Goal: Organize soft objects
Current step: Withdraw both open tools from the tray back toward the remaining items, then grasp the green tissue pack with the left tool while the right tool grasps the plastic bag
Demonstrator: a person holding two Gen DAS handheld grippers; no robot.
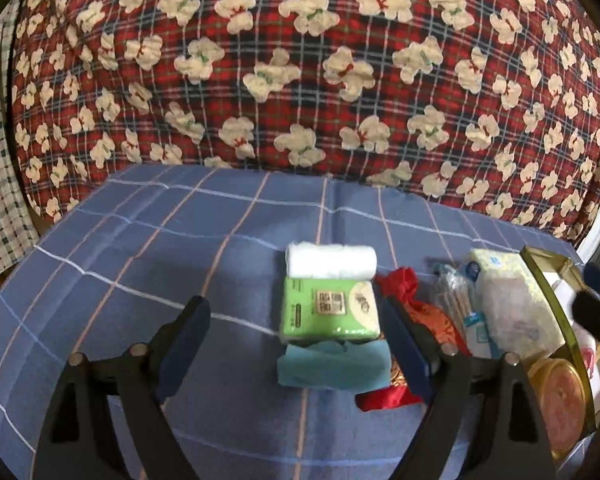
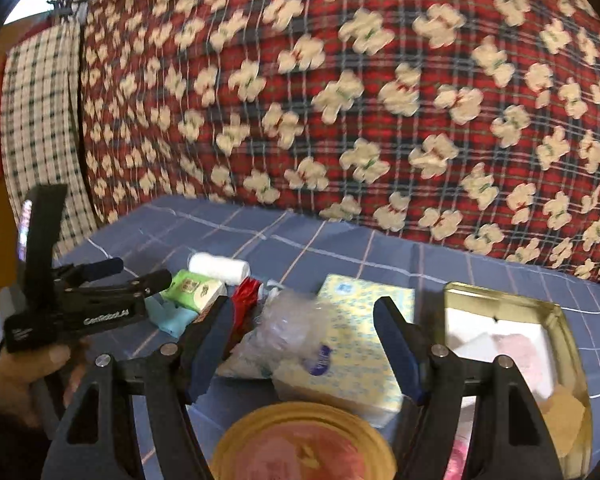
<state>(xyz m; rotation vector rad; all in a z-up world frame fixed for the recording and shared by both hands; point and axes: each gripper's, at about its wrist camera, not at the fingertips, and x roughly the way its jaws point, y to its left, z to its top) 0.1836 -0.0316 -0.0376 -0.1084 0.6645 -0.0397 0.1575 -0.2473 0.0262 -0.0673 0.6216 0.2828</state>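
Observation:
In the left wrist view my left gripper is open and empty above the blue checked cloth. Between and beyond its fingers lie a green tissue pack, a white roll behind it and a teal cloth in front. A red and orange pouch lies to the right. In the right wrist view my right gripper is open and empty over a yellow tissue pack and a clear plastic bag. The left gripper shows at the left, by the green tissue pack.
A gold tin tray with white and pink soft items stands at the right. A round gold lid lies at the front edge. A red plaid quilt with white bears rises behind. A cotton swab pack lies among the pile.

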